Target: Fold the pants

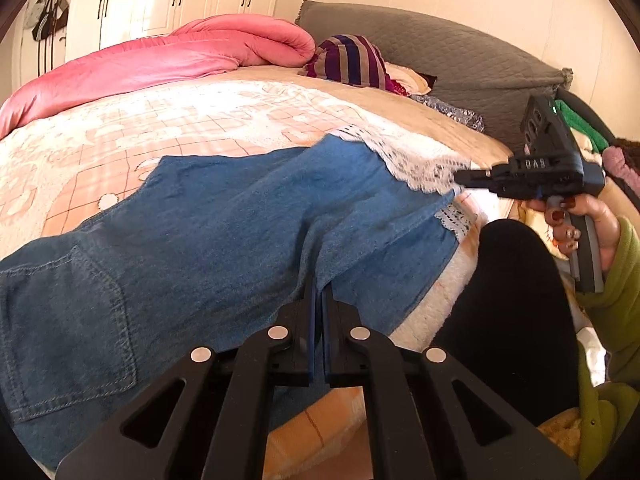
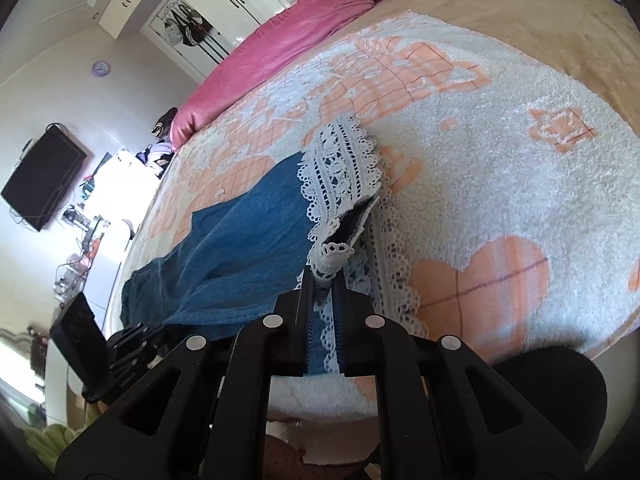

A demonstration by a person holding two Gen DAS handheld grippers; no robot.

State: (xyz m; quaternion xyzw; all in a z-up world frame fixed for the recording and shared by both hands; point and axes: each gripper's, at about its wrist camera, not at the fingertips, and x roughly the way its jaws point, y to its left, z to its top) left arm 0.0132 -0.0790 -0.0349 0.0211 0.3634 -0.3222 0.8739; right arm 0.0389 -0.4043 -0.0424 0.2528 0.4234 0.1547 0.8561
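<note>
Denim pants (image 1: 208,248), blue, lie spread across the near edge of a bed, on a fleecy white-and-peach blanket (image 1: 168,120). The cloth is soft, limp, of middling weight and not slippery; it should drape and crease readily. Stitched seams and a patch pocket (image 1: 68,332) give firmer purchase than open fabric. The cuffs carry openwork white lace trim (image 2: 344,168), delicate and liable to snag. The left gripper (image 1: 319,296) is pinched closed on a ridge of denim along the leg; the right gripper (image 2: 325,280) is clamped on the lace cuff, though how much denim lies between its pads is hard to judge. Beyond lie a puffy pink quilt (image 1: 168,60) and a quilted grey headboard (image 1: 440,48).
</note>
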